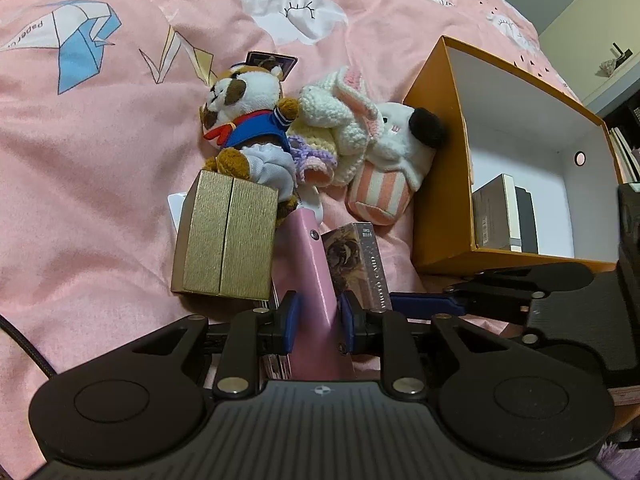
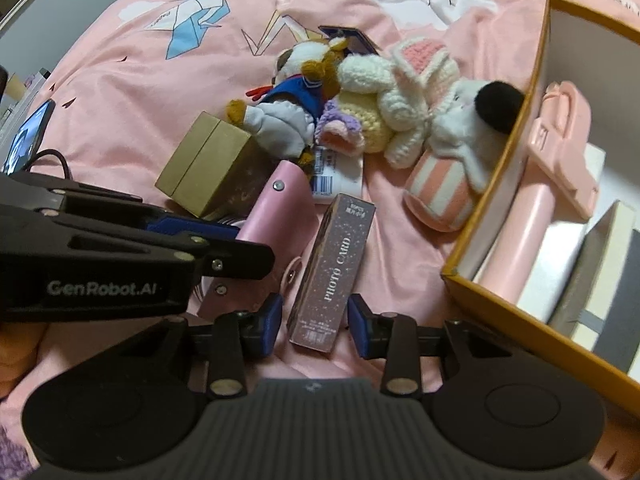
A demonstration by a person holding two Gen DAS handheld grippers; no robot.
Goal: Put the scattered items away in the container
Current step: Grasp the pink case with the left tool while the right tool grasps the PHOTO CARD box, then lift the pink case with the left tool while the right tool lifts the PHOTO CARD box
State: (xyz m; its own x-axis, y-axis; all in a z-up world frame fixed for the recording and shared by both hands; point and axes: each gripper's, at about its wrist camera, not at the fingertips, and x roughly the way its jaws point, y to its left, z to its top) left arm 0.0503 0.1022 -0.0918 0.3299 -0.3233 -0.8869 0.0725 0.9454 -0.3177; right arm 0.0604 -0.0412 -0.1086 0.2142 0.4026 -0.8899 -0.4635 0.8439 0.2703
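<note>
An orange box (image 1: 436, 184) with white inside stands at the right of the pink bed; it also shows in the right wrist view (image 2: 492, 200). My left gripper (image 1: 320, 322) is shut on a pink leather case (image 1: 310, 264), which also shows in the right wrist view (image 2: 276, 208). My right gripper (image 2: 314, 322) is open, its pads either side of the near end of a "PHOTO CARD" box (image 2: 332, 272), apart from it. A gold box (image 1: 226, 236), a sailor plush (image 1: 244, 120), a crochet bunny (image 1: 336, 120) and a white dog plush (image 1: 396, 148) lie behind.
Inside the orange box are a pink holder (image 2: 560, 152) and flat grey and white boxes (image 2: 600, 280). A phone (image 2: 30, 136) with a cable lies at the left. A white labelled packet (image 2: 336, 176) lies under the toys. A dark card (image 1: 272, 62) lies behind the sailor plush.
</note>
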